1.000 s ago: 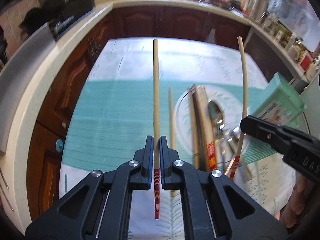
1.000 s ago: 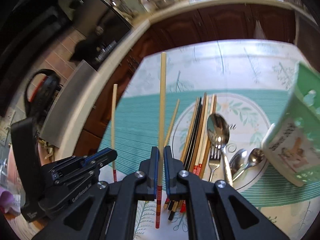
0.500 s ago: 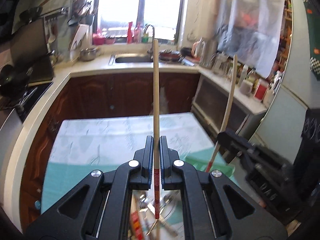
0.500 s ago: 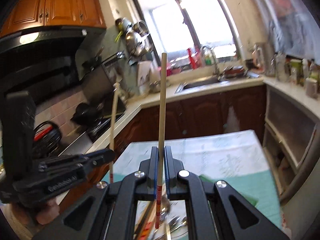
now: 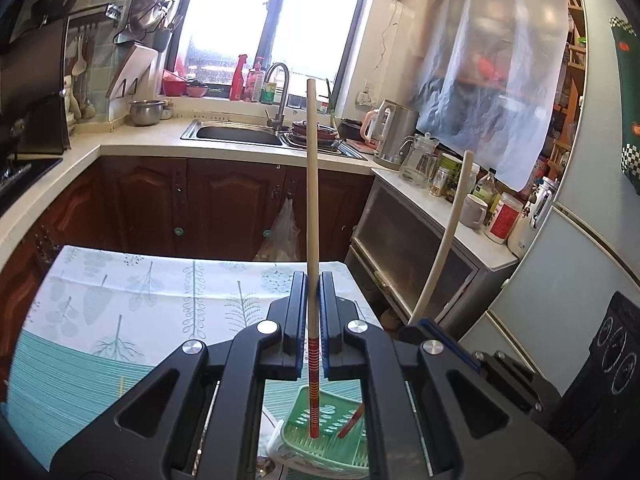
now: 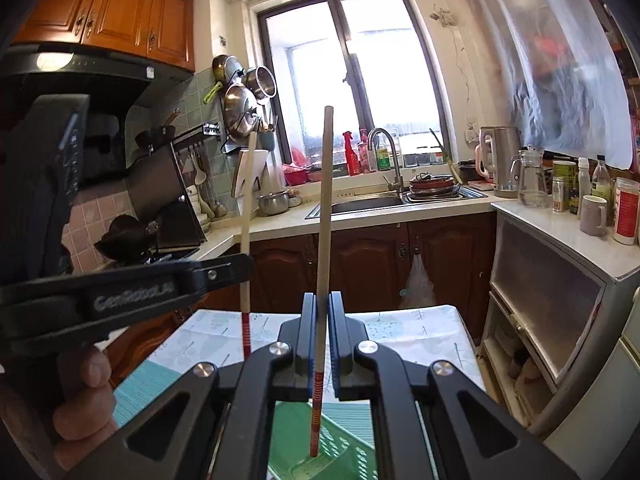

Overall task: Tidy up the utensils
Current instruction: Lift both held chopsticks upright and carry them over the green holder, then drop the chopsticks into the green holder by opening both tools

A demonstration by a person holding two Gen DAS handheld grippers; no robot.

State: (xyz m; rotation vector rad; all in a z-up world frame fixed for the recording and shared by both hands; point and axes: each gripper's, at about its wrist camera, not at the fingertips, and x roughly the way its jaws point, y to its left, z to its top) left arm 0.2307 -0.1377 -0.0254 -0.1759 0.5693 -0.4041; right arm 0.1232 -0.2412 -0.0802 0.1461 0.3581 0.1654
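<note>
Above the tabletop (image 5: 120, 300), with its leaf-printed cloth, two grippers are raised, and each holds one chopstick, so two chopsticks are in view. The left gripper (image 5: 314, 312) has its jaws closed on a pale chopstick (image 5: 312, 200) that stands nearly upright, its red-banded end hanging below the jaws and its plain end pointing up toward the window. The right gripper (image 6: 320, 332) likewise has its jaws clamped on a second chopstick (image 6: 324, 208), upright with a slight lean, red-banded end down.

From the left wrist view, the right gripper shows at the right edge with its chopstick (image 5: 444, 240) leaning. From the right wrist view, the left gripper (image 6: 224, 270) appears at the left with its chopstick (image 6: 246, 220) crossing it, and one hand (image 6: 80, 400) grips the handle below.

Beneath both grippers sits one green basket (image 5: 340, 436) with slotted holes, lying on the tabletop; the red-banded ends of the chopsticks hang over it. Whether either tip touches the basket cannot be told.

Behind, one sink (image 5: 240, 134) with one tap (image 6: 384, 152) is set under the window.
</note>
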